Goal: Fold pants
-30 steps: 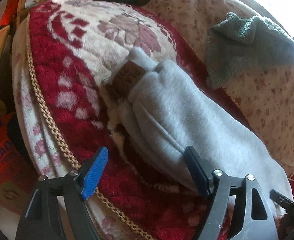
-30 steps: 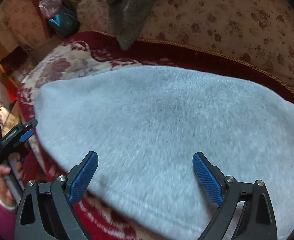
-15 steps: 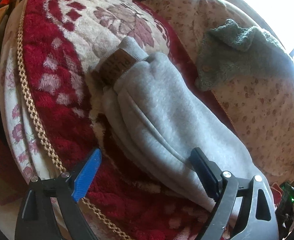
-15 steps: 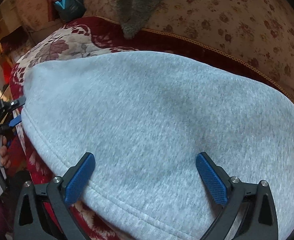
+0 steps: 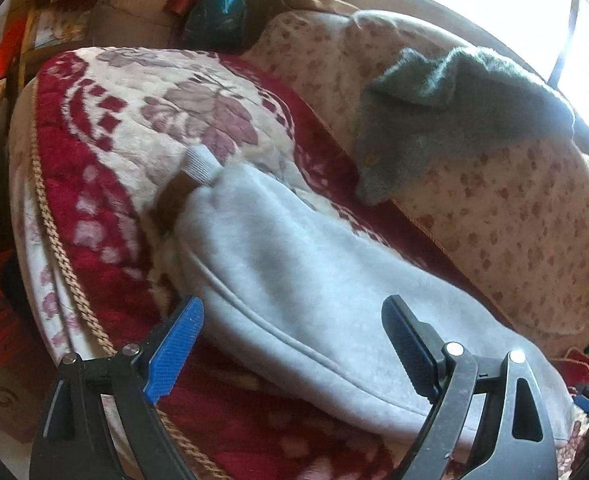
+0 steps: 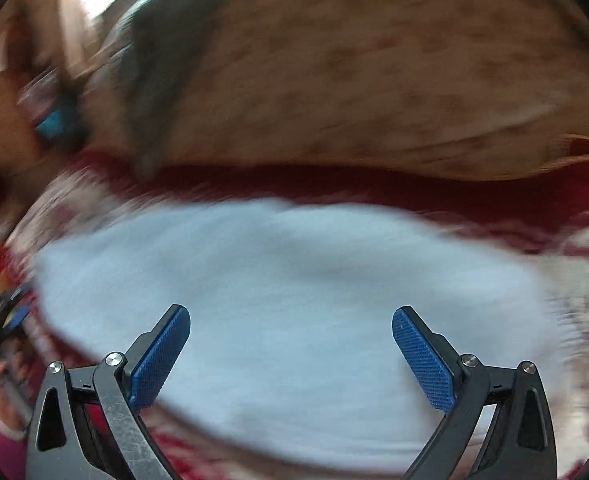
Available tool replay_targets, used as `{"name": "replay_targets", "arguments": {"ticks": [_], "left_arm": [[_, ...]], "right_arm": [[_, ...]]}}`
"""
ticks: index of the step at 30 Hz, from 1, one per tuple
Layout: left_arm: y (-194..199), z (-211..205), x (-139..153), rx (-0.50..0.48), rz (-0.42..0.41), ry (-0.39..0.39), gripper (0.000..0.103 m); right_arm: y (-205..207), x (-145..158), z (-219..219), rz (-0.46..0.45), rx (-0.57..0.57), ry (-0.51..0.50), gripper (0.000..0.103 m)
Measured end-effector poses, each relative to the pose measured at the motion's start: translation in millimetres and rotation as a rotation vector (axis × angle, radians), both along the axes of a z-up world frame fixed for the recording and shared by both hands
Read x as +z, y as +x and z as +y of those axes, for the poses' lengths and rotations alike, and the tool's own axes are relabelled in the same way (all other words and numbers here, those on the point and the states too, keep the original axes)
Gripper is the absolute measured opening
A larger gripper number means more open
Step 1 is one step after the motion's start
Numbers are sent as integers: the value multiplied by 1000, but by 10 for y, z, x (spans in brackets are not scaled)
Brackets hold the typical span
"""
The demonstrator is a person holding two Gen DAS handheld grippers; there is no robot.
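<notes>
The light grey fleece pants (image 5: 294, 280) lie folded in a long bundle on a red and cream floral blanket (image 5: 106, 152); a ribbed cuff and a brown label show at the far end. My left gripper (image 5: 290, 352) is open and empty, hovering over the near edge of the pants. In the blurred right wrist view the pants (image 6: 294, 300) fill the lower middle. My right gripper (image 6: 290, 356) is open and empty above them.
A grey-green fuzzy cloth (image 5: 454, 112) lies on the floral sofa back (image 5: 514, 220). The blanket's braided edge (image 5: 66, 264) runs along the left, with boxes and clutter beyond. The other gripper and hand show at the left edge of the right wrist view (image 6: 2, 328).
Both grippers have pulled back from the pants, which now look flatter. The right view has swung up and is blurred by motion. Both stay open.
</notes>
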State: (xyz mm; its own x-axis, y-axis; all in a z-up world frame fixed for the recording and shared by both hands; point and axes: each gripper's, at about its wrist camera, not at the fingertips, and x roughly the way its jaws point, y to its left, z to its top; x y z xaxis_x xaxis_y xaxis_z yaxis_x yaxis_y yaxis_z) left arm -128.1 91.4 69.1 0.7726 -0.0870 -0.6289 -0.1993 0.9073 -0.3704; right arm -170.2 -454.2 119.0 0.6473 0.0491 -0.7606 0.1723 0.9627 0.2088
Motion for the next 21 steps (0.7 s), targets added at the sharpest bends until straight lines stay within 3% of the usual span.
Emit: {"name": "replay_targets", "arguments": {"ticks": [3,5,8,12,17,21], "left_arm": [[90,-86,-94,-16,52,-36,90],[101,-134,-138,-22,73,-58,90],[110,-203,-128,-23,77,-20,90],[126,-224,-139,-26,88,0,90],[153,-229,-141,-16,89,-7,90],[102,-105,-151,13,75,-31,90]], "right_arm": [[126,-109,-555,77,-164,-101,103],[181,-232,-738,117,-214,-171,103],[95,-438,-765,171,-198,-156,102],[-199,-675,-407,194,-114,-209,102],[-321,-614,-511,165,-126,-106,103],[-387,-379,-542,105,-144,-39,103]]}}
